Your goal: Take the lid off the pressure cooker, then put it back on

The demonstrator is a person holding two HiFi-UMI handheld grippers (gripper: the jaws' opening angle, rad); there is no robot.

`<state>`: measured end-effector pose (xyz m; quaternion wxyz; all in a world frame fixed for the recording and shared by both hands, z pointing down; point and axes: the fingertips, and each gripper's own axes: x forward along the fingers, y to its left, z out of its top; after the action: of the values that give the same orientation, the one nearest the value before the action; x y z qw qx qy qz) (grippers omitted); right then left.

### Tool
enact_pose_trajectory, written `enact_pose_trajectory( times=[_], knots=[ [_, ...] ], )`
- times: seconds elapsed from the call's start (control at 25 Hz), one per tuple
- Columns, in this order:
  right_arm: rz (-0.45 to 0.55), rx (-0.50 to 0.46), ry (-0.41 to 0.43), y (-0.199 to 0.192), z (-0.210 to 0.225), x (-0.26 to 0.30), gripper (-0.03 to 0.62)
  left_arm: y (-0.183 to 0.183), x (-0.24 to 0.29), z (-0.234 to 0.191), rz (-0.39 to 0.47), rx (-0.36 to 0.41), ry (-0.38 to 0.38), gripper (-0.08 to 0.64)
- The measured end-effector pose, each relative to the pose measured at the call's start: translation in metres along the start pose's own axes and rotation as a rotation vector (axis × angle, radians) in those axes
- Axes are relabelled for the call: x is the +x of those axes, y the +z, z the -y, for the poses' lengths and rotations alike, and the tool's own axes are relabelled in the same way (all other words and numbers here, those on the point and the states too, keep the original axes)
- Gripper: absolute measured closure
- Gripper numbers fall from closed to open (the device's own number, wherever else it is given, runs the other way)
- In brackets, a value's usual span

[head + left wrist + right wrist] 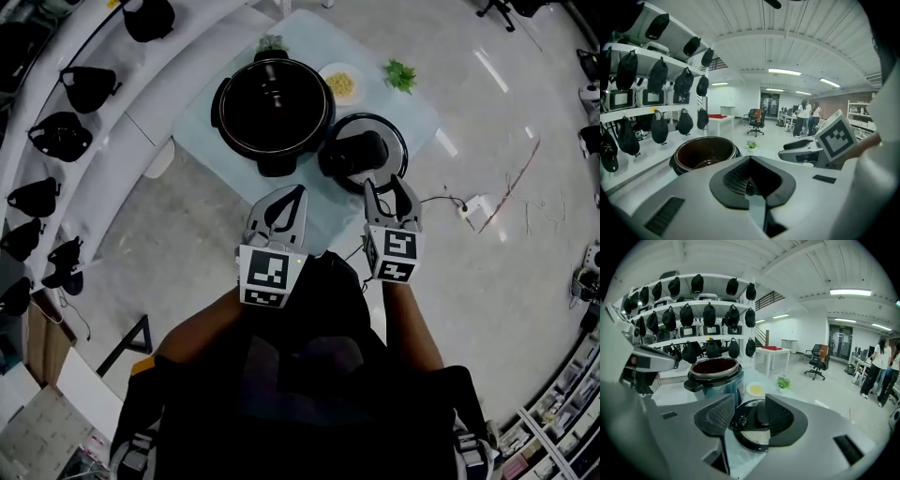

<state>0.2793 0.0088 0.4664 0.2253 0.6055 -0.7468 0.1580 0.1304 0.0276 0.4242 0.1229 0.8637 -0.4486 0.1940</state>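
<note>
The pressure cooker pot (272, 108) stands open on the pale table (202, 127), its dark inside showing; it also shows in the left gripper view (704, 152) and the right gripper view (715, 371). Its black lid (364, 150) lies flat on the table to the right of the pot. My right gripper (392, 192) is open at the lid's near edge, and the lid (751, 430) shows through the gap of the right gripper (749, 403), with no pad touching it. My left gripper (284, 208) is shut and empty in front of the pot. The left gripper (750, 161) holds nothing.
A small plate (340, 84) of yellow food and two small green plants (400, 75) sit behind the lid. White curved shelves with black bags (61, 136) run along the left. A cable and socket (473, 208) lie on the floor to the right. People (805, 117) stand far off.
</note>
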Motion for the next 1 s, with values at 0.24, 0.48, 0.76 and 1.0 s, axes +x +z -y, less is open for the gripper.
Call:
enact_pose_trajectory(
  times=[0.24,0.48,0.76,1.0],
  knots=[
    [-0.053,-0.005,0.058,-0.018,0.025,0.062,0.343,-0.014,0.046,0.007,-0.083,-0.026,0.033,0.554],
    [-0.088,-0.008,0.098,-0.045,0.036,0.106,0.319,-0.033,0.081,0.014,-0.144,-0.059,0.058,0.554],
    [-0.115,-0.019,0.122,-0.074,0.041,0.148,0.296,-0.048,0.111,0.012,-0.196,-0.063,0.094,0.554],
    [-0.127,-0.031,0.135,-0.087,0.044,0.17,0.287,-0.058,0.123,0.009,-0.228,-0.062,0.108,0.552]
  ],
)
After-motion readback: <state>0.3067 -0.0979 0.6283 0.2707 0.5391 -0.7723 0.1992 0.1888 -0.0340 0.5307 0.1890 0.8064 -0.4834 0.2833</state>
